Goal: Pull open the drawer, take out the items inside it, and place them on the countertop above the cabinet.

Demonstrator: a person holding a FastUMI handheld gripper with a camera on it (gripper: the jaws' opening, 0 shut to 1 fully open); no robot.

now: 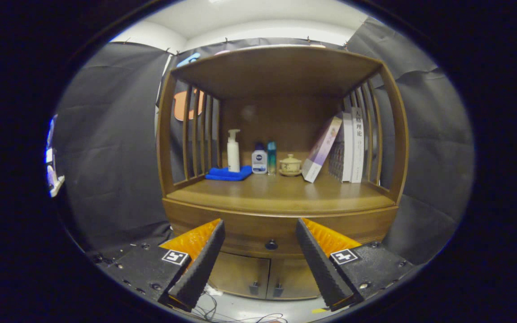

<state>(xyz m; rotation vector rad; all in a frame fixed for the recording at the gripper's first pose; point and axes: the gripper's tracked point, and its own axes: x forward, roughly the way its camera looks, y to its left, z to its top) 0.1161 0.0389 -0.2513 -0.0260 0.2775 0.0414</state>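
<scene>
A wooden cabinet stands ahead with a closed drawer (258, 237) under its countertop (281, 193). The drawer's small dark round knob (271, 244) lies beyond my fingers, in line with the gap between them. My gripper (260, 226) is open, its fingers spread wide and holding nothing, still a short way back from the drawer front. What the drawer holds is hidden.
On the countertop, at the back, are a blue cloth (228, 174) under a white pump bottle (233, 151), two small bottles (259, 160), a lidded ceramic cup (290, 164) and several books (350, 146) leaning right. Two small cabinet doors (265, 280) sit below the drawer. Cables (222, 312) lie on the floor.
</scene>
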